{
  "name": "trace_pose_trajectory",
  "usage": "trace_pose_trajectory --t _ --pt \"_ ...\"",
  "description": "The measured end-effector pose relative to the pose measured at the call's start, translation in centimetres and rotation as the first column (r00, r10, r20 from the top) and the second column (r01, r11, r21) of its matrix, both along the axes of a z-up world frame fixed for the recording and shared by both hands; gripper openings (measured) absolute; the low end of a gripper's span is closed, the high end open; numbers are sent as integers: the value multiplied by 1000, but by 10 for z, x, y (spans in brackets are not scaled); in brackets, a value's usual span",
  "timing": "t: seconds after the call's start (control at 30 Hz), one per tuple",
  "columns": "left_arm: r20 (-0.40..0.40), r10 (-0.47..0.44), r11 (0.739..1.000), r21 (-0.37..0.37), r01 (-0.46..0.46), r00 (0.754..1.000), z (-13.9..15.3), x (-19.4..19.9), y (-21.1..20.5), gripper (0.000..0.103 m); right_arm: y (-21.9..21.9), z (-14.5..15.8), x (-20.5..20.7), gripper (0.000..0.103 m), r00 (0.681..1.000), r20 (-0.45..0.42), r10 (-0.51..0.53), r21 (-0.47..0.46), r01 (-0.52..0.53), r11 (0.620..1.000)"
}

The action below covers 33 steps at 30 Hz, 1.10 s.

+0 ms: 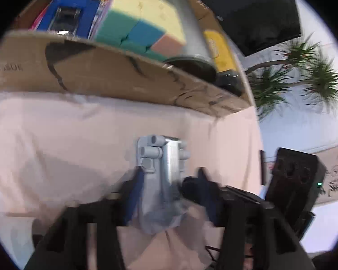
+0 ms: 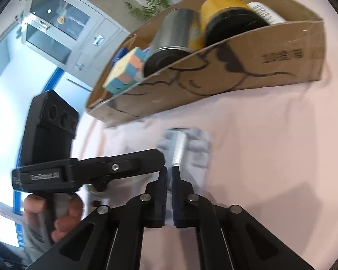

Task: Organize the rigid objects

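Observation:
A grey metal and plastic part (image 1: 162, 168) is held between the blue pads of my left gripper (image 1: 169, 186), a little above the pink cloth. In the right wrist view the same part (image 2: 182, 148) shows blurred beyond my right gripper (image 2: 169, 173), whose fingers stand almost together with nothing seen between them. The left gripper (image 2: 160, 159) reaches in from the left there. The cardboard box (image 1: 115, 76) behind holds a colourful cube (image 1: 142, 22), a silver can (image 1: 189, 33) and a yellow can (image 1: 218, 49). The box also shows in the right wrist view (image 2: 236, 72).
A blue item (image 1: 72, 6) lies at the box's left end. The pink cloth (image 1: 56, 146) covers the table. A potted plant (image 1: 299, 74) and a dark screen (image 1: 254, 11) stand beyond the table's right edge. A glass cabinet (image 2: 56, 29) stands at far left.

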<state>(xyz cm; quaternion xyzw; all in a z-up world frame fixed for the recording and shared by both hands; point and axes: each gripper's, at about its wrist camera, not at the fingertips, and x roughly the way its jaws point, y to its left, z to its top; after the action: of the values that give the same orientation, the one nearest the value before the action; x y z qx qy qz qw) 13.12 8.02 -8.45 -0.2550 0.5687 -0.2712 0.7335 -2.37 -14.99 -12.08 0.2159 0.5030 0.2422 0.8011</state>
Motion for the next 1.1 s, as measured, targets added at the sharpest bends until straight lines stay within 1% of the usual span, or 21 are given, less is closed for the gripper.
trace_pose_trajectory --t 0.03,0.07,0.13,0.2,0.23,0.27,0.33,0.37,0.5,0.53,0.57,0.6,0.63,0.7,0.77,0.8,0.87,0.97,1.0,1.03,1.1 --pt "3 -12 1000 10 12 1000 2 0 0 27 7 2 1 2 1000 7 17 -19 -16 1000" --pt "21 -16 999 42 15 1000 5 -1 0 28 17 3 2 2 999 18 32 -56 -31 998" --pt "12 11 997 80 -12 1000 6 2 4 28 30 8 2 2 998 36 43 -119 -39 992" --pt "3 38 994 99 -38 999 5 5 13 32 41 18 -4 6 995 79 59 -231 -39 972" --pt "0 40 995 96 -40 999 4 6 16 36 43 20 -6 21 993 101 57 -261 -29 965" --pt "1 42 994 100 -42 999 4 7 18 44 44 26 -10 52 990 129 50 -300 -9 954" --pt "-4 41 993 111 -41 999 3 10 20 56 45 30 -17 93 984 175 20 -363 45 931" --pt "-5 30 994 105 -29 1000 2 11 18 56 47 29 -19 93 982 191 8 -390 69 918" --pt "-22 0 995 97 2 1000 -3 13 11 56 67 7 -16 91 988 157 14 -440 57 896" --pt "-26 -5 996 94 8 1000 -4 13 10 56 71 3 -15 85 988 154 15 -459 59 886" --pt "-27 -9 995 96 11 1000 -5 12 10 56 80 -4 -13 73 989 144 17 -498 57 865" --pt "-29 -10 995 98 13 1000 -6 12 10 56 85 -9 -12 73 991 130 28 -513 43 857" --pt "-31 -12 995 96 15 999 -6 12 12 56 89 -10 -13 72 990 136 30 -528 47 848" --pt "-31 -13 996 92 16 999 -7 12 13 56 90 -12 -13 70 990 140 27 -532 52 845" --pt "-26 -19 996 92 21 999 -7 10 12 56 83 -11 -13 67 991 130 14 -493 52 868" --pt "-26 -21 996 88 23 999 -7 10 12 56 79 -11 -12 67 993 122 6 -462 52 885" --pt "-31 -25 997 68 27 999 -9 8 12 56 67 -10 -9 66 996 89 -18 -373 50 926" --pt "-22 -48 997 62 50 999 -9 4 7 53 50 -10 -4 66 998 28 -51 -222 56 973" --pt "-24 -63 996 59 64 998 -10 3 5 48 45 -12 -2 66 999 3 -53 -152 53 987" --pt "-23 -76 996 38 77 997 -9 1 3 38 43 -12 -2 66 998 -6 -55 -118 54 992" --pt "-5 -83 995 47 83 997 -4 -2 2 36 41 -13 0 66 999 -15 -47 -78 45 996"
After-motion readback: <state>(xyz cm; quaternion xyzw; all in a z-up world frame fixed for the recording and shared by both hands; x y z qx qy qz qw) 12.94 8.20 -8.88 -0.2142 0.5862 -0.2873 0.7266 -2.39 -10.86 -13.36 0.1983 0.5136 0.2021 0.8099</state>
